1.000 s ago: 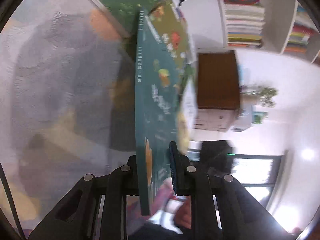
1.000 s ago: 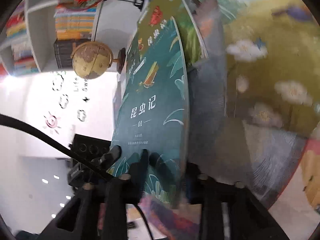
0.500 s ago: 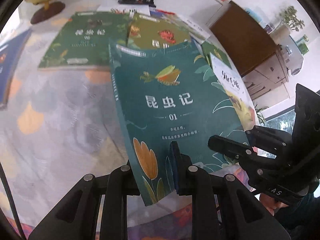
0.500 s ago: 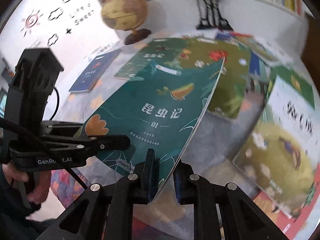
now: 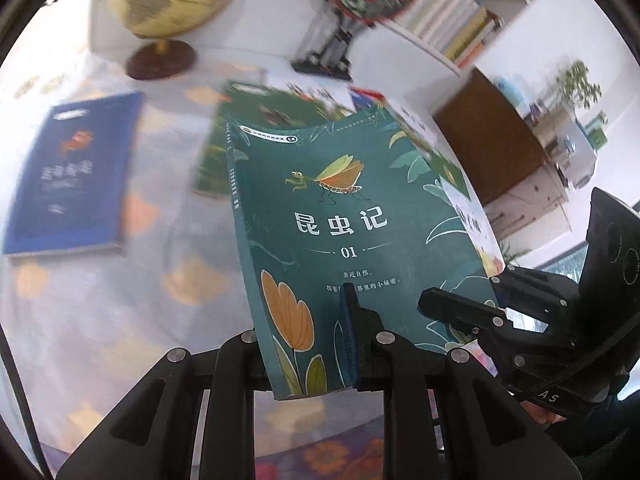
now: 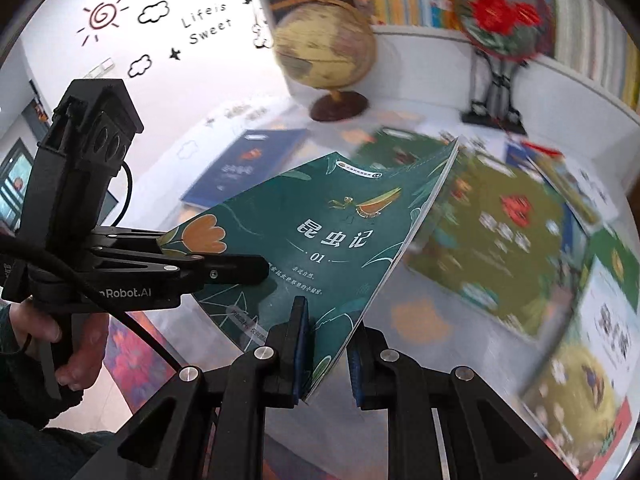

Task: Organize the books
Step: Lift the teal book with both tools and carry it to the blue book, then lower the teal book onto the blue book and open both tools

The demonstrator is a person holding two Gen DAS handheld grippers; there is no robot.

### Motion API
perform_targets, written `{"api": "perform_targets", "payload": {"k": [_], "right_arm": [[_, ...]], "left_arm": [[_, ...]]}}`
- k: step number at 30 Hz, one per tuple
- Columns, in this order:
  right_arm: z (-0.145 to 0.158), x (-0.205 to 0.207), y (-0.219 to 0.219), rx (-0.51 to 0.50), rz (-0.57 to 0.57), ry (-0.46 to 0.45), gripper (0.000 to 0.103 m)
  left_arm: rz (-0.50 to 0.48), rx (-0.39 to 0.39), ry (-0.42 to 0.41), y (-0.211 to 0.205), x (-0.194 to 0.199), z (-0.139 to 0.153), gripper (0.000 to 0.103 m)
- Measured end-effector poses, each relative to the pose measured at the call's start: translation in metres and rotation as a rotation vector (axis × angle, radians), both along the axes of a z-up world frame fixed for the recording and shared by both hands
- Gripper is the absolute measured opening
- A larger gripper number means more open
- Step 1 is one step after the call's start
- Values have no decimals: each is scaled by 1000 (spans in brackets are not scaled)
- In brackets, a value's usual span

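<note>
A teal book (image 5: pixel 340 220) with an insect and a tulip on its cover hangs tilted above the table, cover up. My left gripper (image 5: pixel 308 344) is shut on its lower edge near the spine. My right gripper (image 6: pixel 326 356) is shut on the same book (image 6: pixel 320 240) at its lower corner on the page side. Each gripper shows in the other's view: the right one (image 5: pixel 456 312) at the book's right corner, the left one (image 6: pixel 224 272) reaching in from the left, with a person's hand (image 6: pixel 76 344) on its handle.
A blue book (image 5: pixel 72 176) lies flat at the left of the flowered tablecloth. Green books (image 6: pixel 488 232) and a yellow-and-white one (image 6: pixel 592 340) lie spread at the right. A globe (image 6: pixel 324 48) and a red-flowered fan on a stand (image 6: pixel 500 16) stand before the bookshelf. A brown cabinet (image 5: pixel 488 136) stands beyond.
The teal book, held edge-on a second ago, has rolled cover-up and risen off the table with both grippers. The view now reaches the globe and shelf.
</note>
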State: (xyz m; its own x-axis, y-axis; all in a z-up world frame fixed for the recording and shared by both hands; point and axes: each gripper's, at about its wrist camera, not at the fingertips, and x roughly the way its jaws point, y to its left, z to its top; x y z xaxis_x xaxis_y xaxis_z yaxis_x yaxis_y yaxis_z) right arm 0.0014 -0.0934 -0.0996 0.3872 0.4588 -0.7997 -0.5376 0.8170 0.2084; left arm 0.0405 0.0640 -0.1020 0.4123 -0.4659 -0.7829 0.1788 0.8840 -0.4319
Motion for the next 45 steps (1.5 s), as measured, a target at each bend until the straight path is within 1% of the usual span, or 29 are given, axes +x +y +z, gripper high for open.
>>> {"api": "perform_targets", "payload": {"k": [4,8,13,19,21,25,30,35,38,41,45], "right_arm": [[9,15,51,11,38,-28,17],[12,34,108,18,79,-44,17],[3,60,170,20,112,-38,17],[-15,91,216,42,98,3,18],[-22,102,229,36,92,16,18],[-36,115,245,9,87,25,18],[-52,128,250,4,51,72,19],[-64,130,251,-9,22,117,19],[-71,130,252,-14,14,134,19],[-77,131,254,-21,5,144,20],[-82,132,256,-8,-20,163,20]], "left_arm": [[51,11,-33,54,8,10,18],[98,28,-54,108,18,12,18],[135,40,-65,160,37,2,18],[148,27,-56,208,64,-18,18],[147,18,-45,215,71,-25,18],[143,-4,-27,227,81,-44,19],[130,-50,4,235,82,-60,19],[105,-56,41,240,81,-75,21],[120,-69,55,246,80,-80,21],[156,-114,86,253,82,-89,21],[181,-144,89,258,85,-92,20]]}}
